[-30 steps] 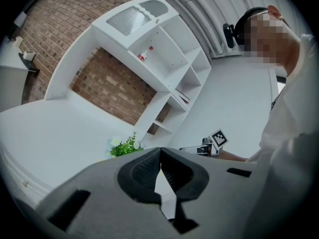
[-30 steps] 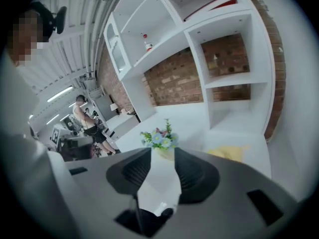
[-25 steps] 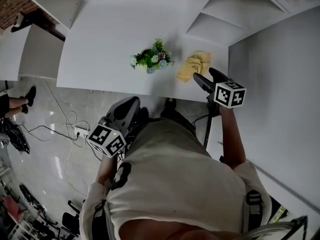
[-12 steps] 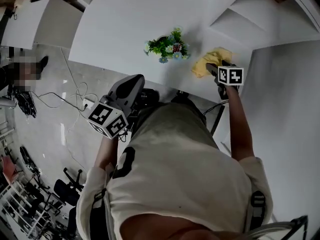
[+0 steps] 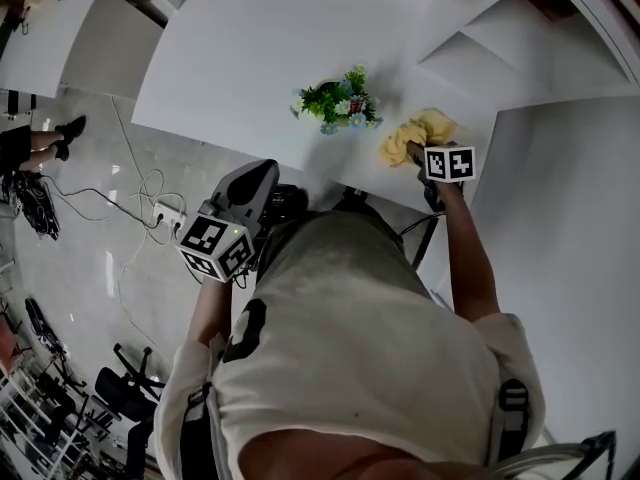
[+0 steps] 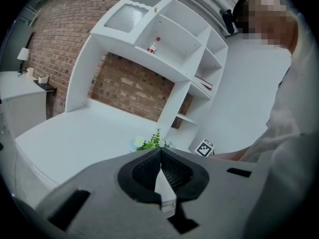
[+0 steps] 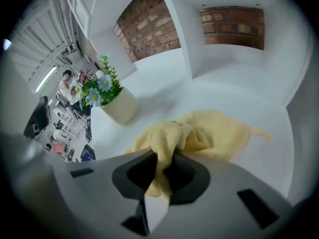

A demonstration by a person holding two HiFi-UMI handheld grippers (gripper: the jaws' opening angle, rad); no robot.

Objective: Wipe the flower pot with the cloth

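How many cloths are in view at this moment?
1. The yellow cloth lies on the white desk, right of the flower pot; the fingers of the right gripper have just been closing and pinch one fold. The person's body hides the desk's near edge.

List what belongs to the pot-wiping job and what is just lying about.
Job: crumpled yellow cloth; round cream flower pot.
Lying about: small red-and-white bottle on the white shelf unit; loose cables on the grey floor.
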